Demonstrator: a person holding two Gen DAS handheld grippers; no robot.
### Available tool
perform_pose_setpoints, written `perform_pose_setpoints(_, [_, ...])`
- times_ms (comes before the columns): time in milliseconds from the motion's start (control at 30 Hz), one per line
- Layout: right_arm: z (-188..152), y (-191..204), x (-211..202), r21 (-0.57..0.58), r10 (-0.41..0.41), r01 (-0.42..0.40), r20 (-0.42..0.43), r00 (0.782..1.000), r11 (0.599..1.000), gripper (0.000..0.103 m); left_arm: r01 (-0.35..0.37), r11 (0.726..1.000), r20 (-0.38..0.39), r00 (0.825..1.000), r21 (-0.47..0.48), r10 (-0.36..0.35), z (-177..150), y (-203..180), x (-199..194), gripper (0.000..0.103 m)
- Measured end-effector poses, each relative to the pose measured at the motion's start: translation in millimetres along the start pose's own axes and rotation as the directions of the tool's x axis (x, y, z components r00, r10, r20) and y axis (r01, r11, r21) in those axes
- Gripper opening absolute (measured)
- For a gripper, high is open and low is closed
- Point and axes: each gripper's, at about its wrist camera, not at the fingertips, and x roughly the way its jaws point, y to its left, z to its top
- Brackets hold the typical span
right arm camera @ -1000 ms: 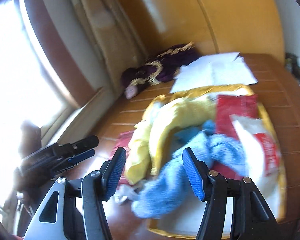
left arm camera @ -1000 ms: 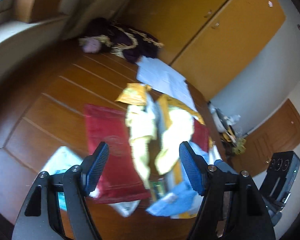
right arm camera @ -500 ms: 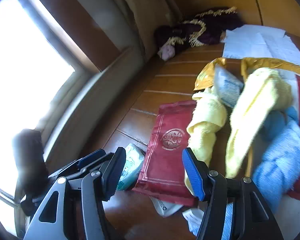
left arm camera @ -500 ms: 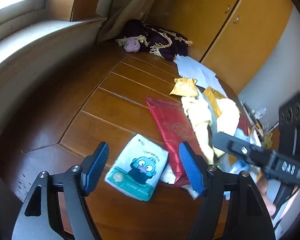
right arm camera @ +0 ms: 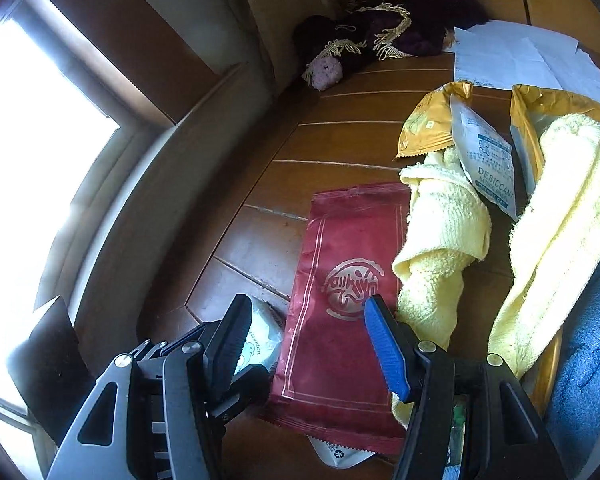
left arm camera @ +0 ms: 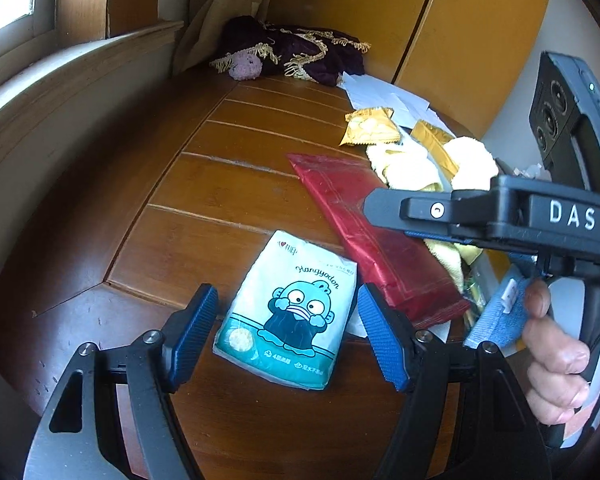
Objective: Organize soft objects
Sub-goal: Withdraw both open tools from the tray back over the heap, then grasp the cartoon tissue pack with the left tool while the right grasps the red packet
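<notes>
We hold the left hand-held gripper low over the wooden desk, its blue-padded jaws spread wide and empty, framing a teal tissue pack that lies flat near the desk's front edge. The pack sits between the pads but touches neither. To its right lies a long red packet, one end just beside the tissue pack, and beyond it a heap of yellow towels, a blue towel, gold wrappers and a desiccant sachet.

Our right hand-held gripper hangs over the red packet, jaws likewise parted and holding nothing.

We judge the sorting barely begun: the soft things remain in a jumble. The step in hand looks like a pick of the tissue pack. Next, we need to bring the left pads down around its sides and close gently, since the soft pack will squash.
</notes>
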Motion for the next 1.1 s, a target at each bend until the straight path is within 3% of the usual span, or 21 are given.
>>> perform_pose_setpoints(167, [1.6,1.0,0.4,-0.003,-0.01,0.01,0.002,1.0,1.0,0.061,-0.041,0.998,0.013,0.999,0.044,0.04,-2.2,-4.8,1.8,0.058])
perform_pose_setpoints(400, [2.6,-0.9,0.0,0.006,-0.009,0.009,0.002,1.0,1.0,0.061,-0.041,0.999,0.011,0.999,0.031,0.04,-0.3,-1.3,1.2,0.051])
perform_pose_setpoints(700, [3.2,-5.0,-2.5,0.02,-0.013,0.012,0.01,1.0,1.0,0.061,0.003,0.999,0.034,0.999,-0.044,-0.001,4.6,11.7,-6.2,0.048])
perform_pose_setpoints(1100, [4.9,-8.5,-2.5,0.037,-0.081,0.08,0.014,0.997,0.996,0.061,0.032,0.992,0.067,0.997,-0.123,-0.024,8.6,23.1,-10.2,0.048])
